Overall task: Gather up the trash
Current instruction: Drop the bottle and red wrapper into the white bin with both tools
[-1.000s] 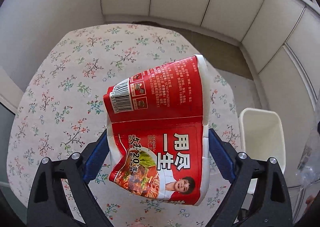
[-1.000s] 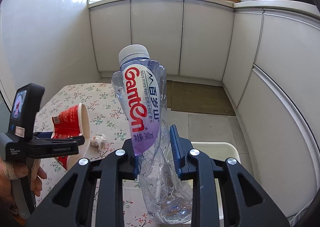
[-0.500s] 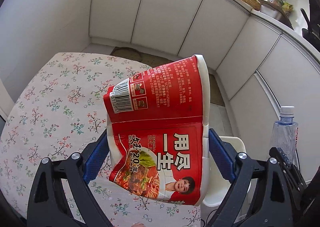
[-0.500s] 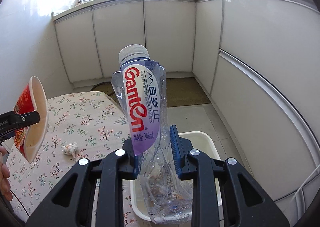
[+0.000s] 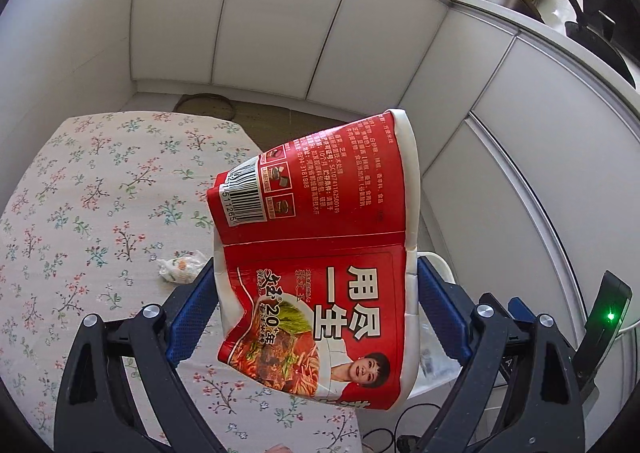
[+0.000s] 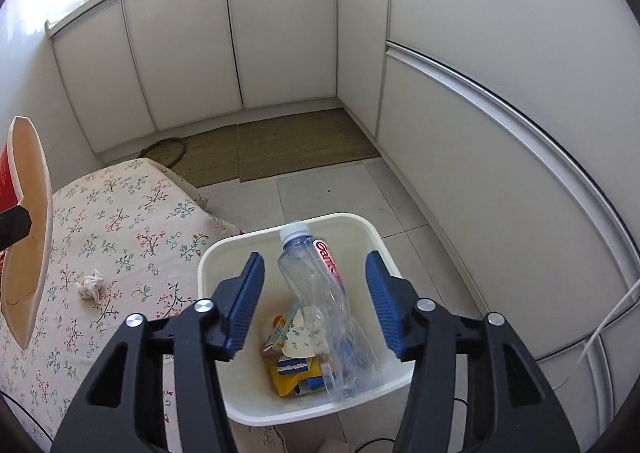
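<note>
My left gripper (image 5: 316, 293) is shut on a crushed red instant noodle cup (image 5: 320, 237), held in the air above the table edge; the cup also shows at the left of the right wrist view (image 6: 28, 229). My right gripper (image 6: 316, 301) is open and empty above the white trash bin (image 6: 224, 253). The clear plastic water bottle (image 6: 320, 293) lies in the bin on top of other wrappers. A crumpled white paper ball (image 5: 180, 267) lies on the flowered tablecloth (image 5: 80, 193); it also shows in the right wrist view (image 6: 90, 284).
White kitchen cabinets (image 6: 280, 33) wrap around the room. A woven floor mat (image 6: 280, 145) lies on the tiled floor beyond the bin. The bin stands on the floor beside the table's right edge. A cable (image 6: 608, 317) hangs at right.
My right gripper has opened and let go of the water bottle, which has dropped into the bin. My left gripper with the noodle cup has moved right toward the bin.
</note>
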